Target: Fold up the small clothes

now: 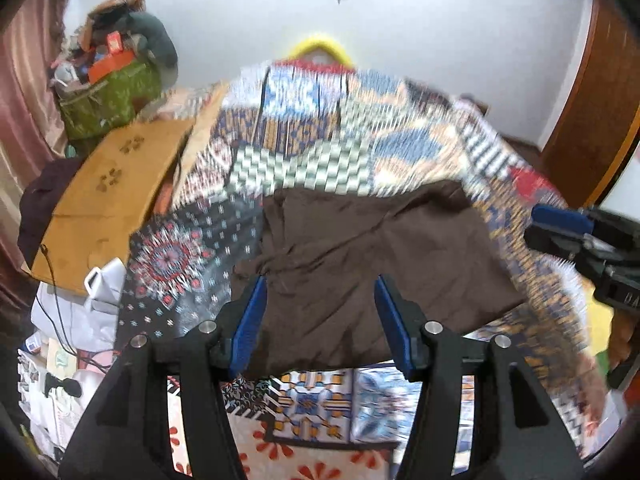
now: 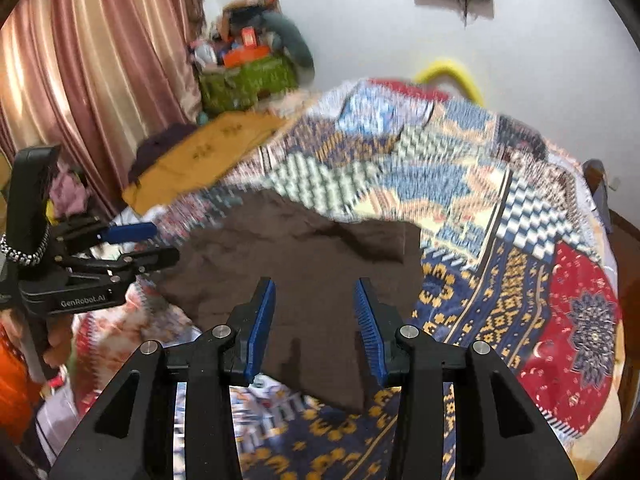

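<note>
Patchwork-patterned quilt [image 1: 304, 128] covers the bed, with a mustard paw-print cloth [image 1: 108, 200] at its left edge. On it lies a rumpled dark brown fabric garment [image 1: 360, 264], long axis running left-right, directly ahead of both tongs. Left gripper [image 1: 320, 320] and right gripper [image 2: 316, 324] hover spread, empty, about equally near.

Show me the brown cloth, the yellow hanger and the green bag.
brown cloth [image 1: 360, 248], left wrist view, middle of the fabric
yellow hanger [image 1: 320, 43], left wrist view, top of its curve
green bag [image 2: 248, 80], right wrist view, front side
</note>
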